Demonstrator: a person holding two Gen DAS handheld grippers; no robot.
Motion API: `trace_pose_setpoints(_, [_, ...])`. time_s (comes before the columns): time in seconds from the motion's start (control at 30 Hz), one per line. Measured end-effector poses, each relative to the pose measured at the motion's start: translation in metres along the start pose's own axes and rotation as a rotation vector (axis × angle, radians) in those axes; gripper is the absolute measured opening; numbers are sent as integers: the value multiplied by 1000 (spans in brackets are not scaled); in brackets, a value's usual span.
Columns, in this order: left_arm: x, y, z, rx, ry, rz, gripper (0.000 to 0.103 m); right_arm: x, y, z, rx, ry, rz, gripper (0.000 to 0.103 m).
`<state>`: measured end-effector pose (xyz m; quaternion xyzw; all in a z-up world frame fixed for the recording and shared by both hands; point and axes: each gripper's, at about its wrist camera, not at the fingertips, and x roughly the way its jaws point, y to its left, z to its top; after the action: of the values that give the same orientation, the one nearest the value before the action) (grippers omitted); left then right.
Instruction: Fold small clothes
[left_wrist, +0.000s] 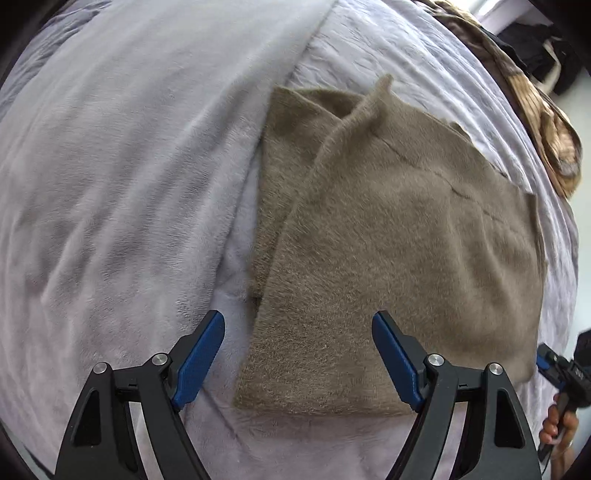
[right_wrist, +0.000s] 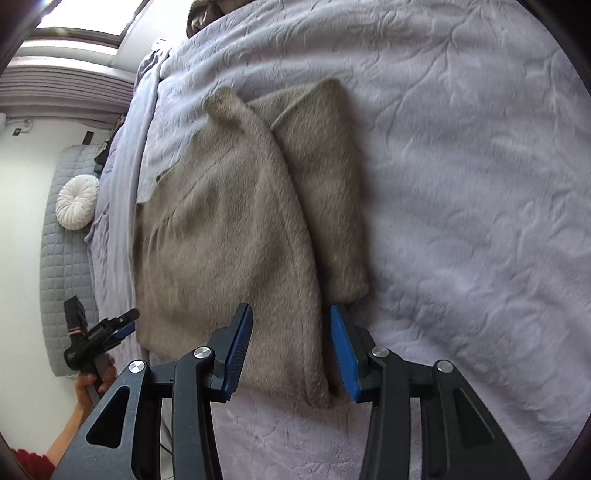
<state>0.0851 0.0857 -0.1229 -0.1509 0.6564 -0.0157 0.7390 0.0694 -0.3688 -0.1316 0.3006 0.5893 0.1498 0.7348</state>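
Folded taupe garment (left_wrist: 388, 236) on bed, below both tools (left_wrist: 297, 354) (right_wrist: 291, 350), jaws apart.

A lavender bedspread (right_wrist: 461, 184) covers the bed, beside a white wall (right_wrist: 26, 192) and a grey quilted mat (right_wrist: 62, 266).

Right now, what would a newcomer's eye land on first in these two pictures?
The fuzzy brown garment, partly folded with one flap laid over another, sits in the middle of a pale lilac bedspread. Blue-padded tongs frame it: the left tongs open above its near edge, the right tongs open astride its overlapped fold. A round white cushion lies off the bed's side.
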Motion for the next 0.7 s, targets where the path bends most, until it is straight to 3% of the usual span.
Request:
trace_pose_setpoints(0.03, [2,-1,-2,17,10,-12,55,3,0,-3,-2,3,-8,44])
trace_pose_setpoints(0.07, [6,-1,-4,37,31,-30,47,6,0,-4,1,5,-22,36])
trace_pose_setpoints(0.1, [10,-1,-7,59,49,-45,29,8,-1,-6,12,7,-36,9])
trace_pose_setpoints(0.13, [12,-1,-10,91,62,-53,14,10,-2,-8,29,13,-52,6])
trace_pose_setpoints(0.3, [-2,9,-23,167,38,-115,9,-11,19,-22,-47,-27,-103,5])
trace_pose_setpoints(0.47, [13,28,-40,214,62,-43,9,11,12,-35,-63,22,-281,5])
trace_pose_setpoints(0.6, [-1,42,-48,173,41,-73,11,17,11,-34,6,-37,-339,5])
trace_pose_setpoints(0.67, [-9,41,-50,191,32,-25,11,14,17,-36,8,-52,-367,6])
trace_pose_setpoints(0.7, [-13,42,-50,199,30,6,11,11,21,-38,14,-59,-395,14])
